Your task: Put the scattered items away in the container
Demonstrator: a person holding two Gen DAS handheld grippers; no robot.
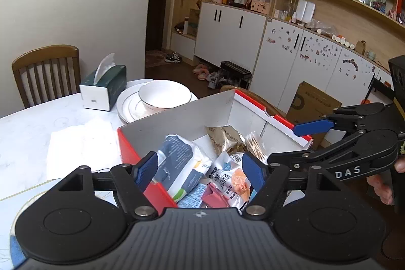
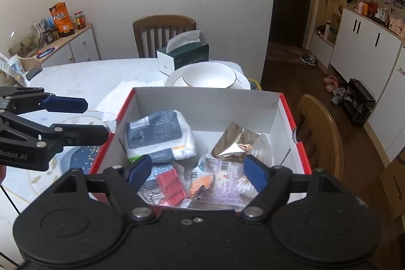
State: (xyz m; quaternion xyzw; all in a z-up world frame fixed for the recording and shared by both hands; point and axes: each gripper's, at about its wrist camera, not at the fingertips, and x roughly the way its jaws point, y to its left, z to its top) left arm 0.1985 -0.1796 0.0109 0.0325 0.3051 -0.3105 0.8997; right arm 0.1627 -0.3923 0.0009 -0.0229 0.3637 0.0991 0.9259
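A red-rimmed white cardboard box [image 1: 192,115] [image 2: 210,103] stands on the white table. Inside lie a blue-white wipes pack [image 1: 177,161] [image 2: 159,136], a brown foil packet [image 2: 233,141] [image 1: 222,141], an orange snack pouch [image 1: 233,181] [image 2: 217,184], red binder clips [image 2: 172,186] [image 1: 215,196] and a cotton swab bag [image 1: 255,143]. My left gripper [image 1: 200,171] is open and empty above the box's near left corner. My right gripper [image 2: 197,171] is open and empty over the box's near edge. Each gripper shows in the other's view, the right [image 1: 286,143] and the left [image 2: 93,118].
A stack of white plates with a bowl [image 1: 162,98] [image 2: 210,77] and a green tissue box [image 1: 103,87] [image 2: 184,57] stand behind the box. White paper [image 1: 81,146] lies left of it. Wooden chairs [image 2: 164,32] [image 2: 319,136] stand at the far side and right.
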